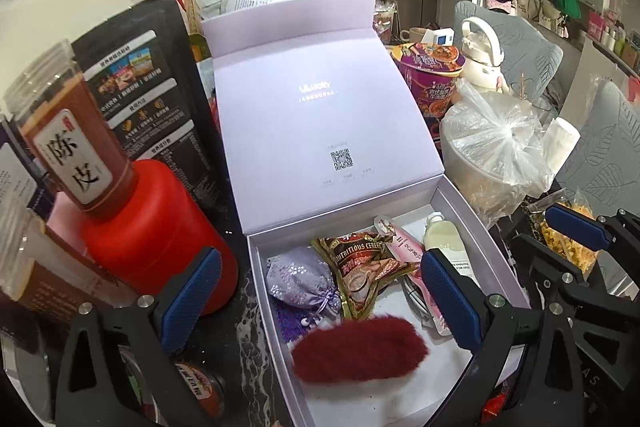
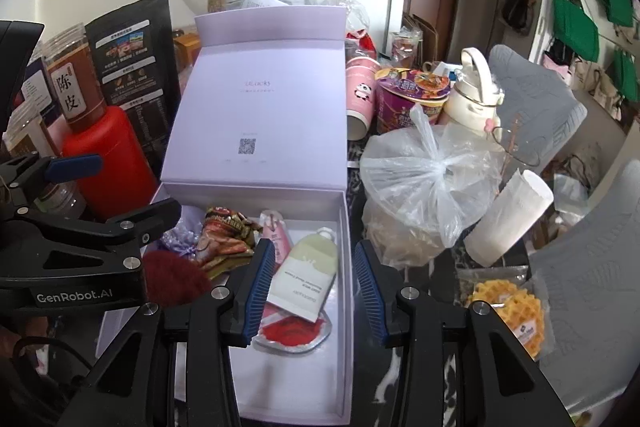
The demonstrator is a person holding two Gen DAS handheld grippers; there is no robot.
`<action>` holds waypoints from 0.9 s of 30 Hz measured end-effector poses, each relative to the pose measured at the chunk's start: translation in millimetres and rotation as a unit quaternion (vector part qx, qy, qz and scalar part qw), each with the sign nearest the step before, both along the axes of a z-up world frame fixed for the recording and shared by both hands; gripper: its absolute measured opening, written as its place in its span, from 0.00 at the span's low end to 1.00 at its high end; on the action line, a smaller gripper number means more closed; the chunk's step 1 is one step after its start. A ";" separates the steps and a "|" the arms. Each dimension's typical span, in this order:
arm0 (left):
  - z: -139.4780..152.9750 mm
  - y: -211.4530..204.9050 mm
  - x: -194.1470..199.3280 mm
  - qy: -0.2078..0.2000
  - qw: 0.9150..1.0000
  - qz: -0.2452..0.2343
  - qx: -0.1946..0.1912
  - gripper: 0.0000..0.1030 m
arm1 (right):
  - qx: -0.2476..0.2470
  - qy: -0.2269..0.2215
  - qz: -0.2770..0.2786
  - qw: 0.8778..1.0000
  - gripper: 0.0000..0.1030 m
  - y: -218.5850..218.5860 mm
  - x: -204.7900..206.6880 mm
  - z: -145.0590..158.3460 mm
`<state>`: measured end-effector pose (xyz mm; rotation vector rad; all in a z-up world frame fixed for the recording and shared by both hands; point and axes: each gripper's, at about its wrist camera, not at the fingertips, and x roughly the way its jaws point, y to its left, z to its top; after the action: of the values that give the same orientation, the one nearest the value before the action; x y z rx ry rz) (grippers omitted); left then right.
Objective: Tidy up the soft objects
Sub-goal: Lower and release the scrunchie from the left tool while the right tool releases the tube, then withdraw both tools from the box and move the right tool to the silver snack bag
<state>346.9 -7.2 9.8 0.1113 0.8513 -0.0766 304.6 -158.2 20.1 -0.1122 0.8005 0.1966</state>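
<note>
Already the burgundy fluffy pouch (image 1: pixel 358 349) lies in the lilac box (image 1: pixel 460 205), both grippers (image 1: pixel 320 301) (image 2: pixel 316 291) with jaws wide open and empty, so a careless reach could snag the raised lid (image 1: pixel 312 107).

A dark marble-patterned tabletop (image 1: pixel 248 339) carries an open lilac cardboard box (image 1: pixel 264 311), a red plastic canister (image 1: pixel 160 235) and a knotted clear plastic bag (image 2: pixel 424 187).

The lavender box (image 1: pixel 472 223) stands with its lid raised. Inside lie a dark red fuzzy item (image 1: pixel 360 349) nearest, a lavender pouch (image 1: pixel 302 281) at left, and a cereal sachet (image 1: pixel 362 267) beyond. The left gripper (image 1: pixel 320 301) hangs above, jaws wide apart. A red canister (image 1: pixel 152 231) stands left.
</note>
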 end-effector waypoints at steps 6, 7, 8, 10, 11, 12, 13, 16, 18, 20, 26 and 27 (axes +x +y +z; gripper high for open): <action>22.0 4.7 -20.4 -0.022 1.000 0.006 -0.012 0.99 | 0.002 -0.019 0.001 1.000 0.40 -0.6 -19.1 20.0; 26.5 5.9 -25.1 -0.028 0.999 0.008 -0.014 0.99 | 0.002 -0.022 0.002 1.000 0.40 -0.4 -22.6 23.3; 29.7 7.5 -29.5 -0.031 0.999 0.009 -0.015 0.99 | 0.001 -0.026 0.002 1.000 0.40 -0.3 -26.7 26.8; 38.8 10.3 -40.6 -0.045 0.999 0.010 -0.017 0.99 | 0.001 -0.034 0.003 0.999 0.40 -0.9 -35.2 33.6; 41.8 10.7 -43.9 -0.050 0.999 0.010 -0.017 0.99 | 0.002 -0.038 0.004 0.999 0.41 -1.2 -40.7 37.7; 45.7 11.6 -49.1 -0.055 0.998 0.009 -0.017 0.99 | 0.003 -0.041 0.005 0.999 0.42 -1.0 -44.6 40.0; 49.3 12.4 -54.1 -0.060 0.998 0.008 -0.017 0.99 | 0.004 -0.045 0.006 0.999 0.43 -0.8 -49.4 43.0; 57.4 14.1 -68.6 -0.070 0.997 0.004 -0.019 0.99 | 0.007 -0.055 0.007 0.998 0.43 0.2 -63.5 51.5; 62.1 14.6 -77.7 -0.076 0.997 0.002 -0.021 0.99 | 0.008 -0.061 0.008 0.998 0.43 1.2 -74.0 56.5; 66.9 15.5 -89.0 -0.084 0.996 -0.001 -0.024 0.99 | 0.008 -0.067 0.009 0.998 0.43 2.1 -84.6 60.9; 79.4 18.0 -121.0 -0.104 0.994 -0.010 -0.035 0.99 | 0.010 -0.083 0.012 0.996 0.45 2.8 -114.7 70.2; 80.4 18.4 -125.6 -0.106 0.994 -0.011 -0.037 0.99 | 0.009 -0.085 0.012 0.996 0.45 2.9 -118.7 71.1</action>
<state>221.2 11.2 90.2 0.0578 0.6346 -0.1158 185.9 -155.4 91.1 -0.1193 0.6285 0.2148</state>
